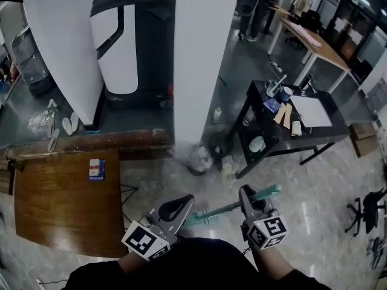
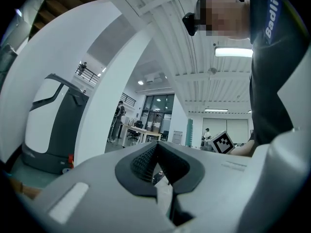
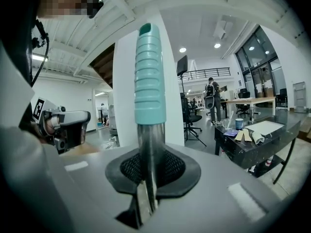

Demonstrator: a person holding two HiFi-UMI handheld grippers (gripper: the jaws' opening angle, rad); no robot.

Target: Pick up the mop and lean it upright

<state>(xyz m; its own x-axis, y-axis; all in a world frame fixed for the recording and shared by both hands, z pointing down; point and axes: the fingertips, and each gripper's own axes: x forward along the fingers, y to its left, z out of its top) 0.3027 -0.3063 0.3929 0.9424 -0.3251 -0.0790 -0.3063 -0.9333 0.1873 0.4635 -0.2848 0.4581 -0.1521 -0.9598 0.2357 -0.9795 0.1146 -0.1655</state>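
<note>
- Between the jaws of the right gripper sits the metal shaft of the mop, clamped from both sides just short of its ribbed teal grip.
- The mop hangs nearly level above the floor. Its grip end sticks out to the person's right, and its other end runs toward the left gripper, where it is lost from sight.
- The left gripper's jaws are closed tip to tip with nothing in them, close beside that end of the shaft.
- On the left, the edge of a wooden table stands near the left gripper.
- Ahead, the tiled floor lies open up to a white pillar, which has a crumpled bag at its base.
- On the right, a black table stands well apart from the grip, with bare floor between.
</note>
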